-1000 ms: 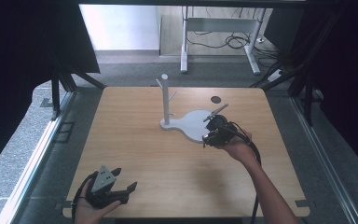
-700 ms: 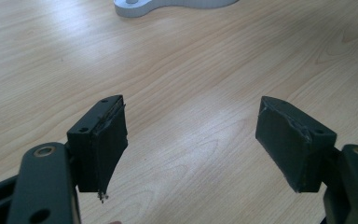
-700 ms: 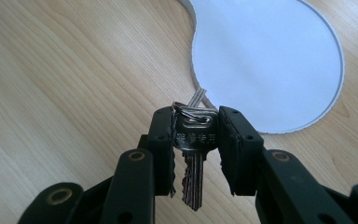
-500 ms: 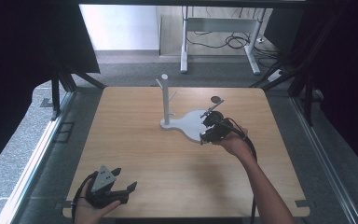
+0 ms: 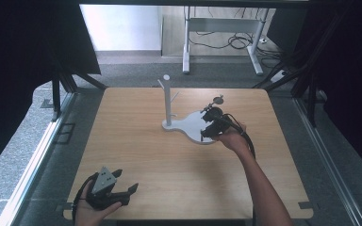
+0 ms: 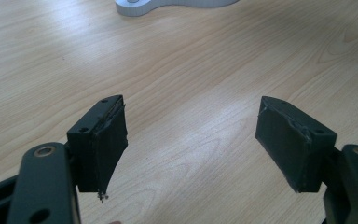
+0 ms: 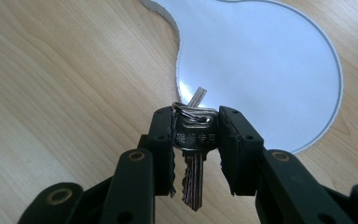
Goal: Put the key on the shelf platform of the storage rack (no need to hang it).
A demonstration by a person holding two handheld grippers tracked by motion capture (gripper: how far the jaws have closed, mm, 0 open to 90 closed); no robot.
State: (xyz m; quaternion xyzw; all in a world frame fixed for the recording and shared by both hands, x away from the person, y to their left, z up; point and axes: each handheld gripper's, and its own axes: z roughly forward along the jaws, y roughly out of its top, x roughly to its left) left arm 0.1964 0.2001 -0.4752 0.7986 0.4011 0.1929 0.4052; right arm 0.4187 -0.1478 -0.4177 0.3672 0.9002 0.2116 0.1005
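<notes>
On the wooden bench (image 5: pixel 179 165), the right gripper (image 7: pixel 196 149) has its fingers (image 7: pixel 164 140) closed on the head of a silver key (image 7: pixel 193 158), blade hanging down toward the camera, with a key ring (image 7: pixel 191 109) at its top. It hangs above the near edge of a white stand base (image 7: pixel 261 70), which in the high view carries an upright post (image 5: pixel 167 99) with short pegs. There the right gripper (image 5: pixel 212 123) sits over that base (image 5: pixel 188 126). The left gripper (image 5: pixel 107 190) rests at the bench's near left corner, its fingers (image 6: pixel 100 142) spread wide apart around nothing, bare wood between them.
</notes>
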